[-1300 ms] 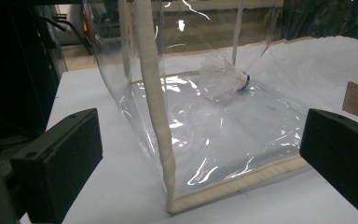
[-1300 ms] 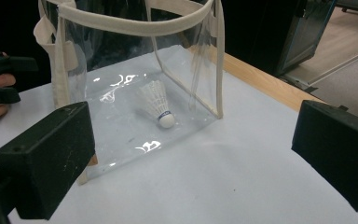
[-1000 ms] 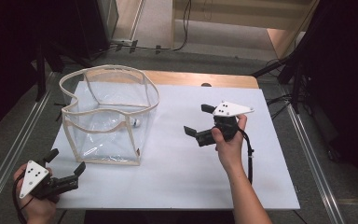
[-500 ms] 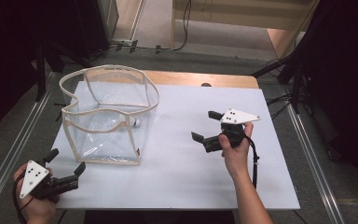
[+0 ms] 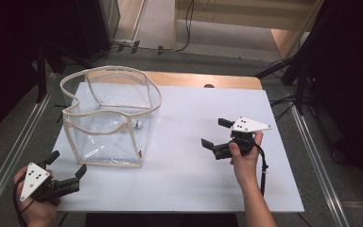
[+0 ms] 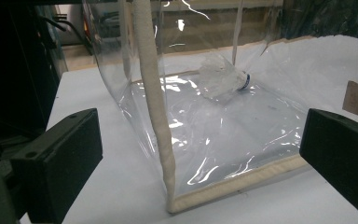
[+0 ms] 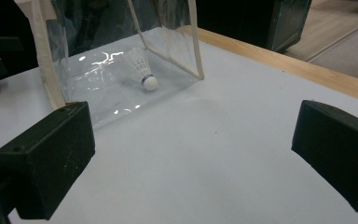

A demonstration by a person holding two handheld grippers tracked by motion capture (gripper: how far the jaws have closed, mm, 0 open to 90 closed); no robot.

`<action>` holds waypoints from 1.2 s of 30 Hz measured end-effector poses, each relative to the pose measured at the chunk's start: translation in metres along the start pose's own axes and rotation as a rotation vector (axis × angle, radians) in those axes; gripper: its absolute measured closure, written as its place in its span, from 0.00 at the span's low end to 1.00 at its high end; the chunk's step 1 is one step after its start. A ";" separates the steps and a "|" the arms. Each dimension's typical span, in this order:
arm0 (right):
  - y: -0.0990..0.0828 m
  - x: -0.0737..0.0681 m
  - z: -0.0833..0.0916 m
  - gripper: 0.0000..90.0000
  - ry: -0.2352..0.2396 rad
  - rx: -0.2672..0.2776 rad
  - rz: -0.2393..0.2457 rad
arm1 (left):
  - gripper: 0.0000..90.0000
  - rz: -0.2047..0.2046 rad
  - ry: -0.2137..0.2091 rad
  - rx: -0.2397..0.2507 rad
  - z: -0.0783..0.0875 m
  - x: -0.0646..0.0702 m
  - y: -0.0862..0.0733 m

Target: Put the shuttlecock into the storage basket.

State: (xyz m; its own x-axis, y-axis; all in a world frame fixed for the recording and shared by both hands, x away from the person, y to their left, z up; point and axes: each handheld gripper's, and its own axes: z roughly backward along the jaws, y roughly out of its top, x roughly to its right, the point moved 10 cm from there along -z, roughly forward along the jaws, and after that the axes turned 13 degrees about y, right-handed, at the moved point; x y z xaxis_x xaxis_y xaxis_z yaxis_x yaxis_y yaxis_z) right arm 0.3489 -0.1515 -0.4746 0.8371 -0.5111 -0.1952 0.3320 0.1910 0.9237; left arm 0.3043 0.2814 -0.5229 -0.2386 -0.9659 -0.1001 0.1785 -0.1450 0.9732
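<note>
since the earlier pictures the right gripper (image 5: pixel 221 133) has been drawn back toward the right side of the bench (image 5: pixel 194 179), away from the clear bag (image 5: pixel 108 118). the left gripper (image 5: pixel 68 169) has been kept where it was, at the near left corner. the bag has not been moved.

the bag is seen standing upright on the left half of the white bench top. its walls are made of see-through plastic, and its rim and edges are trimmed with a cream band. the top is open and the rim is bent in a wavy shape. shiny spots of light are seen on the plastic.

a shuttlecock (image 5: pixel 138 125) is seen lying on its side on the floor of the bag, near the far right wall. its skirt is white, its round tip is white, and a thin blue ring is seen by the tip in the left gripper view (image 6: pixel 224 80). in the right gripper view (image 7: pixel 143 71) the tip is pointed toward the camera.

the jaws of the left gripper are held wide apart, with nothing between them, and are pointed at the near corner of the bag. the jaws of the right gripper are held wide apart too, with nothing gripped, over bare bench well away from the bag.

a strip of wood is seen along the far edge of the bench.
</note>
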 end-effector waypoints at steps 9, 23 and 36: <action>-0.013 0.005 0.015 0.00 -0.022 0.007 -0.015 | 0.00 -0.001 0.001 0.000 0.000 0.000 0.000; -0.029 0.012 0.037 0.00 -0.055 0.015 -0.042 | 0.00 0.001 0.001 -0.001 0.000 0.000 0.000; -0.049 0.017 0.057 0.00 -0.084 -0.001 -0.065 | 0.00 0.001 0.001 -0.002 0.000 0.000 0.000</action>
State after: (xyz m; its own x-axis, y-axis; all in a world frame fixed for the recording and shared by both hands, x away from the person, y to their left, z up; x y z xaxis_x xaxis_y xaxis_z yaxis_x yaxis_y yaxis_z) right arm 0.3218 -0.2171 -0.5045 0.7746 -0.5908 -0.2260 0.3848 0.1566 0.9096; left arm 0.3044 0.2816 -0.5230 -0.2374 -0.9663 -0.0996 0.1802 -0.1445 0.9729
